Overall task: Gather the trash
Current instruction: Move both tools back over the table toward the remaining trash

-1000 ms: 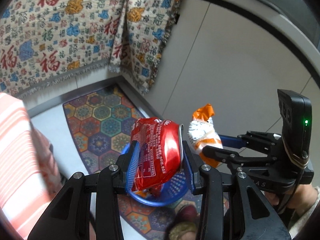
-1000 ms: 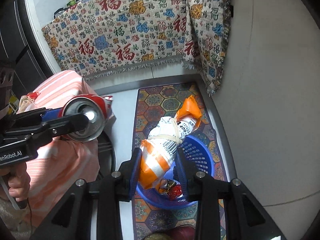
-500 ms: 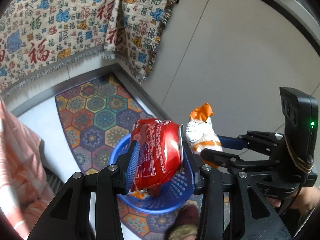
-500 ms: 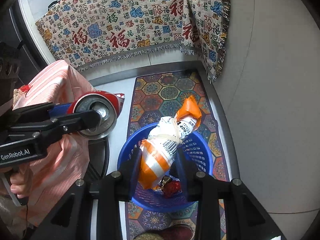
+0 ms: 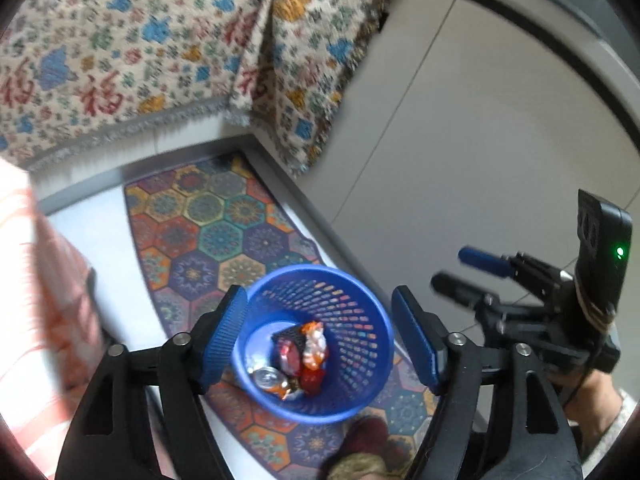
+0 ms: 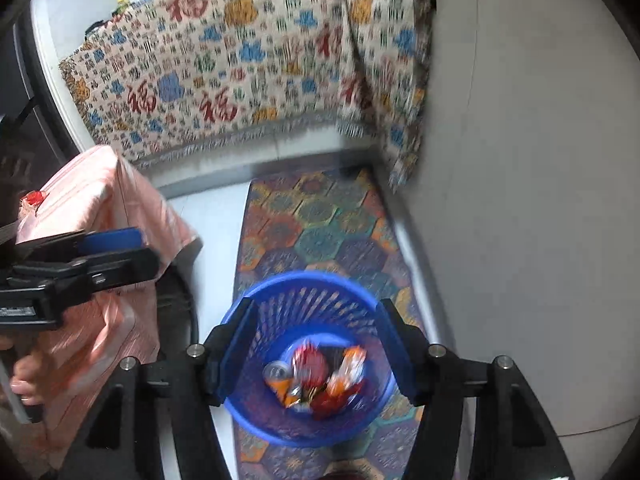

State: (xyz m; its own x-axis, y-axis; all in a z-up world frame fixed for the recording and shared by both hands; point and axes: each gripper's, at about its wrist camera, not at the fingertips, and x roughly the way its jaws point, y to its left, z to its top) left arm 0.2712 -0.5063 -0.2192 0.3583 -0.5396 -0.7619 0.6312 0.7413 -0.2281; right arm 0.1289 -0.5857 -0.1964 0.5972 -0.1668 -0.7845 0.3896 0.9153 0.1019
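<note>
A blue mesh trash basket (image 5: pixel 352 316) stands on the patterned rug, right below both grippers; it also shows in the right wrist view (image 6: pixel 320 300). Inside lie a red can (image 6: pixel 310 364), the orange-and-white wrapper (image 6: pixel 346 372), another can (image 5: pixel 266 378) and other scraps. My left gripper (image 5: pixel 320 340) is open and empty above the basket. My right gripper (image 6: pixel 314 350) is open and empty above it too. The right gripper (image 5: pixel 472 270) shows at the right of the left wrist view, the left gripper (image 6: pixel 112 252) at the left of the right wrist view.
A colourful hexagon rug (image 5: pixel 216 232) lies along a grey wall (image 5: pixel 460 140). A patterned cloth (image 6: pixel 240 72) hangs over furniture behind. A pink striped cover (image 6: pixel 96 216) drapes something at left. A foot in a red slipper (image 5: pixel 364 440) is by the basket.
Both grippers opened. The red can left the left gripper and the orange-and-white wrapper left the right one; both now lie in the basket.
</note>
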